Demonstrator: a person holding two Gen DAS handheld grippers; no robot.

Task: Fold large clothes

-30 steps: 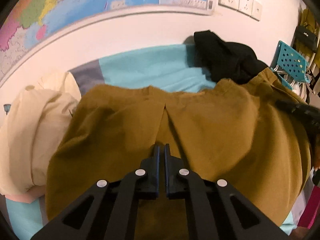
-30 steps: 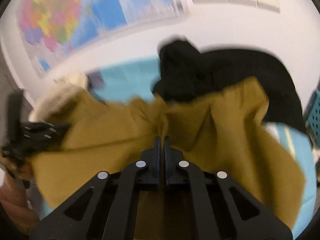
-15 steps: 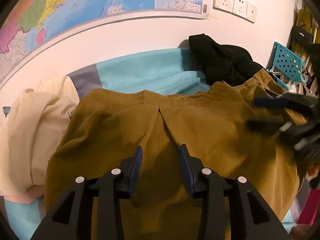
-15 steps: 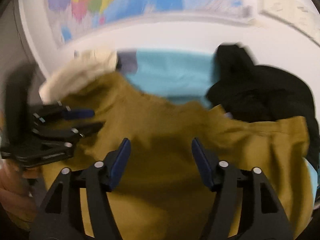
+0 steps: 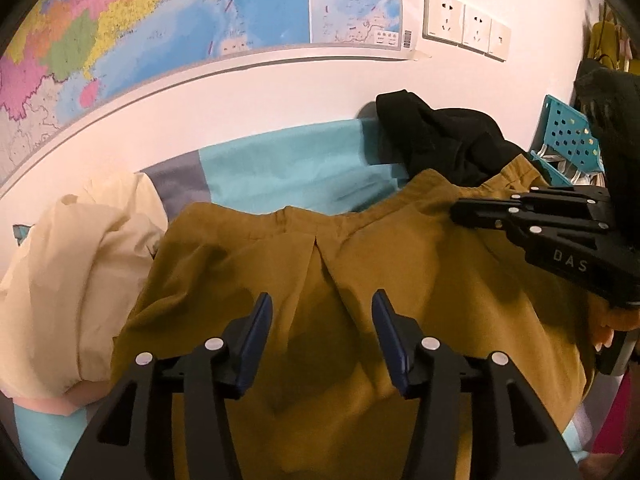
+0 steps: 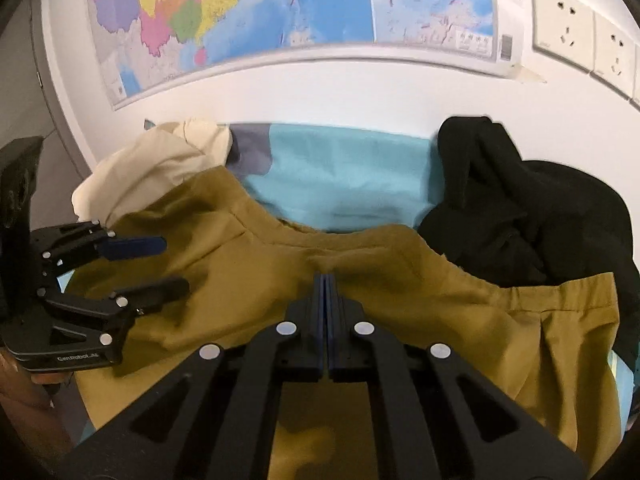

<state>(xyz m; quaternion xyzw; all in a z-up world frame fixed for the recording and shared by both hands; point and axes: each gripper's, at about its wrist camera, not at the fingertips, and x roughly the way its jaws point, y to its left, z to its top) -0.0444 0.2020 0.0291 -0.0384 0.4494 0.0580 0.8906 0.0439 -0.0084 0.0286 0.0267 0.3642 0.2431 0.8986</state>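
Observation:
A mustard-brown garment (image 5: 420, 280) lies spread on the turquoise bed sheet (image 5: 288, 164), its waistband towards the wall. It also shows in the right wrist view (image 6: 440, 320). My left gripper (image 5: 322, 304) is open and empty, hovering over the garment's middle. It shows in the right wrist view (image 6: 160, 264) at the left, jaws apart. My right gripper (image 6: 325, 280) has its jaws together over the garment; no cloth shows between them. It shows in the left wrist view (image 5: 456, 210) at the right, above the garment's right side.
A black garment (image 5: 448, 140) is heaped by the wall at the right. A cream garment (image 5: 72, 272) lies at the left. A map (image 5: 160, 20) and wall sockets (image 5: 464, 24) hang behind. A turquoise crate (image 5: 568, 136) stands at the far right.
Both grippers let go of the brown garment, which dropped flat on the bed. My left gripper opened and stayed open. My right gripper opened, then shut again empty.

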